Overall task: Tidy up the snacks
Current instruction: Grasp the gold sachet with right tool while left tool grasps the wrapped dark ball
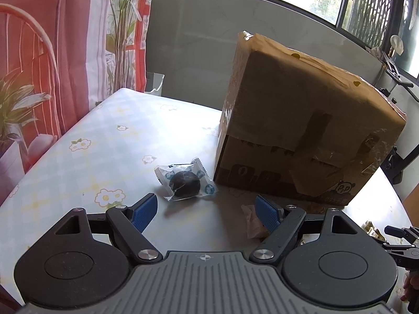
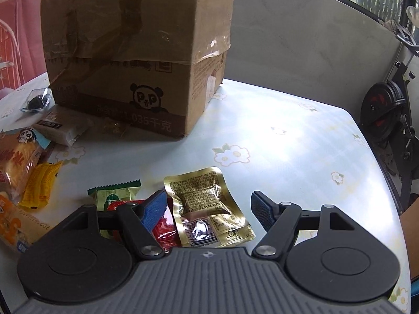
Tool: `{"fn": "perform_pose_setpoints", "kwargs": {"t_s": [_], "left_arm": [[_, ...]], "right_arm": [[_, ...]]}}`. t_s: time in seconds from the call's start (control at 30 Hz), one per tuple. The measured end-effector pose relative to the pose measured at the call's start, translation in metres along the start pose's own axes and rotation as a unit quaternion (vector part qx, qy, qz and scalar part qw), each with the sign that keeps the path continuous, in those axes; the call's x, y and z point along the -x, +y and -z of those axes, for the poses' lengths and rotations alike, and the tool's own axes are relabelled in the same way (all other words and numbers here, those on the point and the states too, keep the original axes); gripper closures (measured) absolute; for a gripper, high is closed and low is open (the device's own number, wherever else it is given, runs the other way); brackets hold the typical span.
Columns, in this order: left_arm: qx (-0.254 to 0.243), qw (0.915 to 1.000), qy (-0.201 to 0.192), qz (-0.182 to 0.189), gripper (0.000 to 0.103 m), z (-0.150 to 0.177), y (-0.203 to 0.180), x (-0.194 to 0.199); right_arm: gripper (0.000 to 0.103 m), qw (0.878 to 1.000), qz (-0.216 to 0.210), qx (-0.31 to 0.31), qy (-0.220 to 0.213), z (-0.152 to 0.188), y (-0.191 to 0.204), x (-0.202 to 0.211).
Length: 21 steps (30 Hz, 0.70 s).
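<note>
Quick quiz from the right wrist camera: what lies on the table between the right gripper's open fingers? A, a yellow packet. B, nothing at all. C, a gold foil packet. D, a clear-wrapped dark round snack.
C: the gold foil packet lies flat between the open fingers of the right gripper, which do not press on it.

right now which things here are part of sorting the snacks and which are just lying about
Job: gold packet, red packet, green packet, yellow packet, dark ball snack, cardboard box.

Lying about: exercise bike, plant, curtain.
</note>
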<state>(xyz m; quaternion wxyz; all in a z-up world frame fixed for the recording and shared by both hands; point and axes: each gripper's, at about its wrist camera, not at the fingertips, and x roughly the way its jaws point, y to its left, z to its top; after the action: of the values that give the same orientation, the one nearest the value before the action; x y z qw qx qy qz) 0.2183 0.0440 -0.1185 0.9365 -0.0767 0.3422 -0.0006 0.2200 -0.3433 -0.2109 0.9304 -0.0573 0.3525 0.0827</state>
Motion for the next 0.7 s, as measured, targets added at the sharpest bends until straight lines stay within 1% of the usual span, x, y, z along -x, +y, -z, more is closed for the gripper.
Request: {"fn": "perform_pose_setpoints", "kwargs": {"t_s": [0.07, 0.2, 0.43, 0.53, 0.63, 0.7], "left_arm": [[0.002, 1.0000, 0.002, -0.001, 0.020, 0.0000, 0.0007, -0.0007], [0.004, 1.0000, 0.006, -0.003, 0.020, 0.0009, 0.0006, -0.0022], [0.002, 0.9999, 0.014, -0.002, 0.020, 0.0051, -0.0024, -0.0064], [0.004, 0.9999, 0.016, -0.003, 0.020, 0.0066, -0.0017, -0.0072], [0.007, 0.9998, 0.018, -0.004, 0.020, 0.0076, -0.0005, -0.0074], [0.009, 0.9997, 0.020, -0.004, 0.020, 0.0080, 0.0001, -0.0081]], "right_arm": [[0.038, 1.000, -0.003, -0.015, 0.005, 0.0012, -0.0020, -0.0050], [0.038, 1.000, 0.003, -0.002, -0.010, 0.0032, 0.0040, -0.0039], [0.038, 1.000, 0.000, -0.017, -0.018, 0.0061, 0.0015, -0.0028], [0.038, 0.999, -0.008, -0.025, -0.018, 0.0067, -0.0019, -0.0027], [0.045, 1.000, -0.007, -0.019, -0.024, 0.0079, -0.0007, 0.0004], [0.046, 0.999, -0.007, -0.010, -0.030, 0.0093, 0.0013, 0.0034]]}}
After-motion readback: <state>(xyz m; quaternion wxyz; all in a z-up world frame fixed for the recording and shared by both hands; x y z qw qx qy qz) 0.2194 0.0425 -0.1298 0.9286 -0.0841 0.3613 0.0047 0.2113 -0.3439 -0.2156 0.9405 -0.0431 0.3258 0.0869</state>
